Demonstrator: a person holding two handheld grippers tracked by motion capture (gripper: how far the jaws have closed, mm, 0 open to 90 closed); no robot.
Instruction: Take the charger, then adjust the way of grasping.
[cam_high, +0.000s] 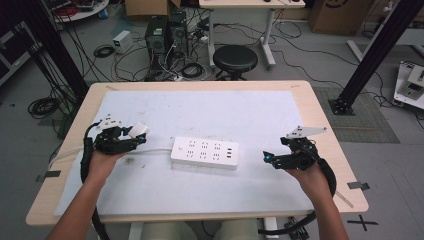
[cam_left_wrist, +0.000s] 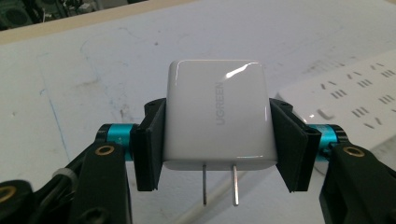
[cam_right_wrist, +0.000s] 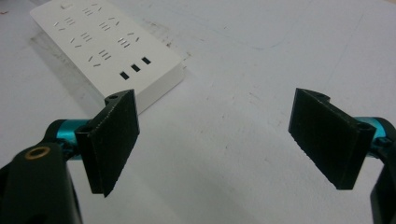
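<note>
On the white mat, our left gripper clamps the charger; the power strip lies rightward, our right gripper gaping empty.

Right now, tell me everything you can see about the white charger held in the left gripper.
The white glossy plastic charger block is square with rounded corners and has grey UGREEN lettering running along its face. Two flat metal prongs stick out of its near end, toward the camera. The left gripper is shut on its two sides, holding it above the white mat, left of the white power strip.
</note>
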